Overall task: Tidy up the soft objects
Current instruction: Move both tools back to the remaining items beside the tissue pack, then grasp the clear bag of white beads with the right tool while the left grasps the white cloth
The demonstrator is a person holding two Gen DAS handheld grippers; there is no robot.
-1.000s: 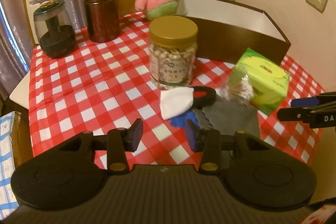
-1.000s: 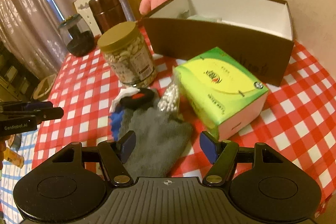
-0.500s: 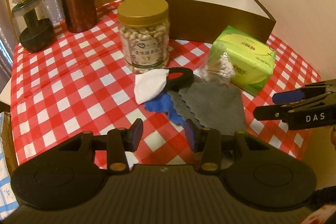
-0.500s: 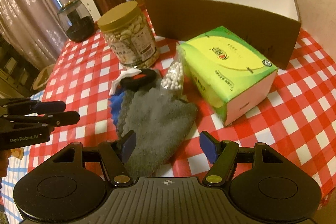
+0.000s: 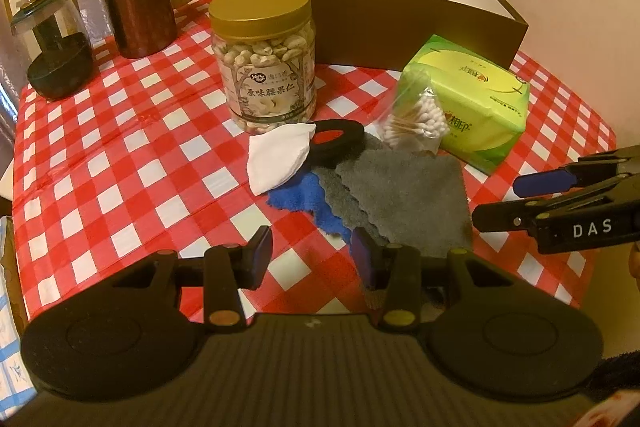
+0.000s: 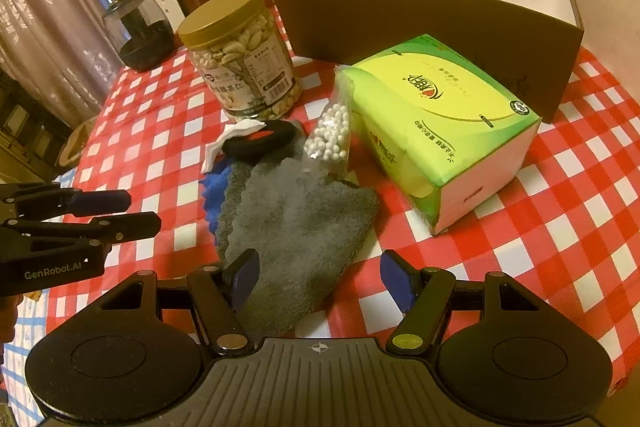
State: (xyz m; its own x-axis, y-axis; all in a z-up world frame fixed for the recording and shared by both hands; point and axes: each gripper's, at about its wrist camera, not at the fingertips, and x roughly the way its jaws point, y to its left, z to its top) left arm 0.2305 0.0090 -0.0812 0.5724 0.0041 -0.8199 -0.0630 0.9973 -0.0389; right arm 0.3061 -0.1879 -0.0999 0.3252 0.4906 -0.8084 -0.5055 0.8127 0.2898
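Both grippers hover with jaws spread and empty: the left gripper (image 5: 311, 254) over the blue cloth (image 5: 305, 195), the right gripper (image 6: 319, 275) over the grey cloth (image 6: 298, 223), which lies mid-table on the red-checked table (image 6: 560, 219). A careless pull on the overlapped pile could drag the cotton-swab bag (image 6: 330, 138) at its 12 o'clock edge. Counted: two cloths, one white tissue (image 5: 276, 155), one tissue pack (image 6: 436, 123), one brown box (image 6: 420, 23).

tablecloth (image 5: 120, 147): glossy checked plastic
grey cloth (image 6: 296, 227): fuzzy, matt fabric
nut jar (image 5: 264, 59): clear plastic, satin gold lid
tissue pack (image 6: 436, 115): shiny plastic film
box (image 6: 420, 19): matt brown cardboard
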